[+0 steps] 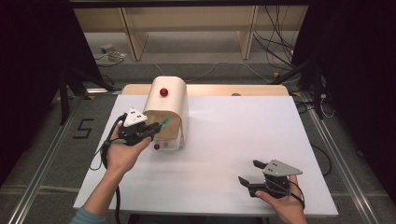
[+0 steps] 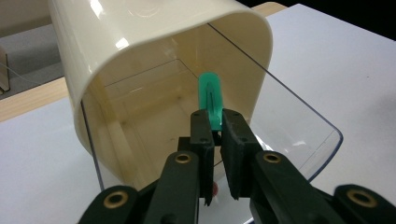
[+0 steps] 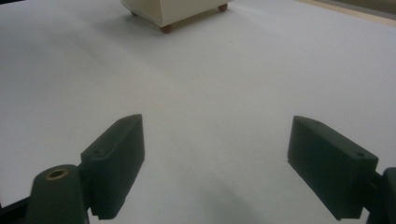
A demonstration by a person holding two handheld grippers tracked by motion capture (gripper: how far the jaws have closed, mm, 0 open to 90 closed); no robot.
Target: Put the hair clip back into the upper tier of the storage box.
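Note:
A cream box (image 1: 166, 105) with a rounded top and a red knob (image 1: 163, 92) stands at the table's back left, its clear flap (image 2: 299, 126) swung open toward me. My left gripper (image 1: 152, 128) is shut on a flat green piece (image 2: 211, 100) and holds it at the box's open mouth (image 2: 154, 112), the piece's tip pointing inside. My right gripper (image 1: 250, 171) rests open near the front right of the table, jaws wide apart over bare white surface (image 3: 210, 116), nothing between them. The box's base (image 3: 173, 11) shows far off in the right gripper view.
The white table top (image 1: 233, 135) spreads between the two hands. A wooden edge (image 1: 233, 88) runs along the back. Cables lie on the floor beyond the table, and metal rails run along both sides.

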